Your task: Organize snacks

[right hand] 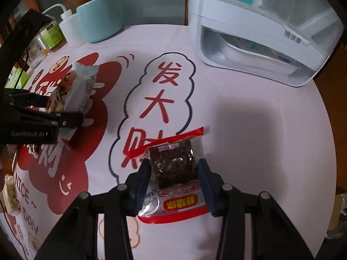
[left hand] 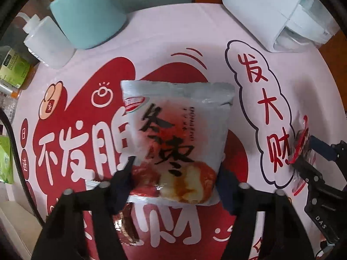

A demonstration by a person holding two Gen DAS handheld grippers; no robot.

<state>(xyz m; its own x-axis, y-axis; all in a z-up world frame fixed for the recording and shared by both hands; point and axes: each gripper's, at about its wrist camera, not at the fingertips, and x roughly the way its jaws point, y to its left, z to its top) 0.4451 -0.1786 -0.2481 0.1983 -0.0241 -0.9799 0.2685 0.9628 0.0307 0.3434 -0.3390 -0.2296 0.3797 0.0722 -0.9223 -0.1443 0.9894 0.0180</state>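
A white bread packet (left hand: 180, 134) with black characters and a picture of bread sits between the fingers of my left gripper (left hand: 176, 166), whose pads press on its two sides. From the right wrist view the same packet (right hand: 76, 86) stands tilted in that gripper (right hand: 63, 108), above a brownish packet (right hand: 72, 139) on the table. My right gripper (right hand: 173, 162) is shut on a clear, red-edged packet (right hand: 173, 164) holding a dark brown block, which lies on the table. The left wrist view shows this gripper (left hand: 308, 153) at the right edge with the red-edged packet (left hand: 300, 149).
A round white table cover (left hand: 195, 43) with red characters lies under everything. At the back stand a teal container (left hand: 86, 17), a white squeeze bottle (left hand: 47, 41) and a white appliance (right hand: 260, 39). Jars with green labels (left hand: 15, 69) are at the far left.
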